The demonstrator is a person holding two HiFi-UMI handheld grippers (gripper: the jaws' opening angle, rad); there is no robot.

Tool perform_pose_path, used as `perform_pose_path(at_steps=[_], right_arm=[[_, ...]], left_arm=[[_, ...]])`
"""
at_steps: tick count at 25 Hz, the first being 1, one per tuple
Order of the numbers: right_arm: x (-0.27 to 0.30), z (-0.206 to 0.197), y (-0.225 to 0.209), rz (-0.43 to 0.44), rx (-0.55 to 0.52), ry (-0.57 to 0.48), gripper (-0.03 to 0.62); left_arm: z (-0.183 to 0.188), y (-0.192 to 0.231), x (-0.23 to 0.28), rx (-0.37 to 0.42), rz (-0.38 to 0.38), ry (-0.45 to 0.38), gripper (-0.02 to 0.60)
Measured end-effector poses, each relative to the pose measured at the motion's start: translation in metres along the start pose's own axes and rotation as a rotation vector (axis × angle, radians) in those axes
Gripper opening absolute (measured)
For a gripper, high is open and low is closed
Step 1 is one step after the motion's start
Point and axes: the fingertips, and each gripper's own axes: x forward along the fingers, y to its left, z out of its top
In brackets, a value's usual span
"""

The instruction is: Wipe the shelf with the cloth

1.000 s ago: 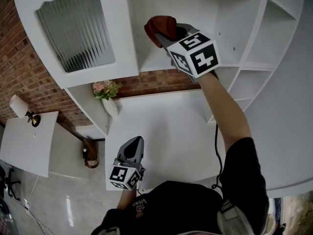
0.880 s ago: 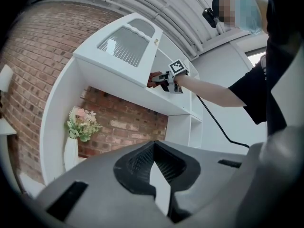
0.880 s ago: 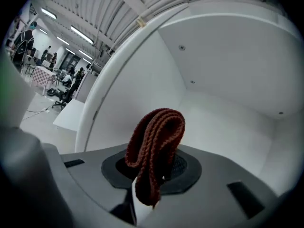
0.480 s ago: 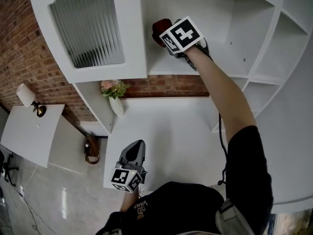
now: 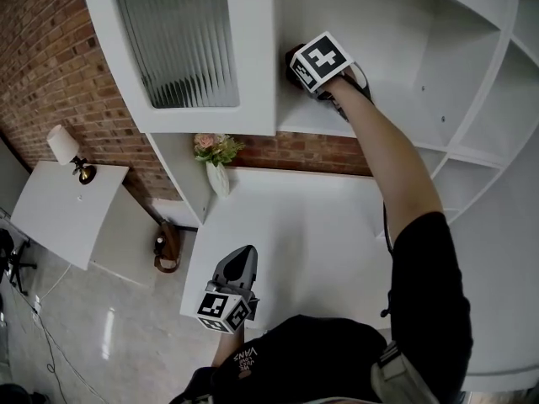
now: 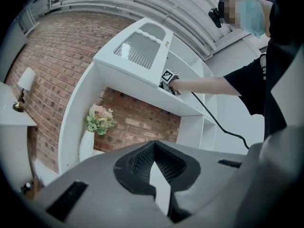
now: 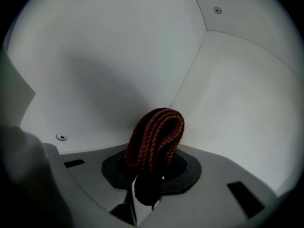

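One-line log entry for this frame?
task: wipe shelf | right hand-held gripper: shut on cloth, inside shelf compartment | left hand-held gripper: shut, empty, away from shelf | cloth-shelf contact: cannot tell

Red brick wall, pale glossy floor

Rust-red ribbed knit cloth, white shelf, red-brown brick wall, pink flowers

Two tongs, one cloth, one vase of flowers, one lamp, one shelf unit.
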Motion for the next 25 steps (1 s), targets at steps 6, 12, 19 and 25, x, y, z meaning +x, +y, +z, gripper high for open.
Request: perform_pose_path(at_steps=[6, 12, 19, 25], right_arm=[[-0.005, -0.018, -0.016, -0.035, -0.039, 0.052, 0.094], [-0.031, -0.06, -0.059, -0.143, -0.07, 0.162, 0.094], [-0.063, -0.119, -0.114, -0.272, -0.133, 0.378, 0.094], [-0.091, -0.159, -0.153, -0.372, -0.174, 0.582, 0.094]], left_arm=[[-0.003, -0.002, 0.005, 0.001, -0.008, 0.002, 0.006], [-0.009, -0.016, 0.018, -0.011, -0.074, 0.025, 0.006], [-0.014, -0.026, 0.03, -0.012, -0.132, 0.034, 0.006], [-0.016, -0.027, 0.034, -0.022, -0.146, 0.042, 0.006]])
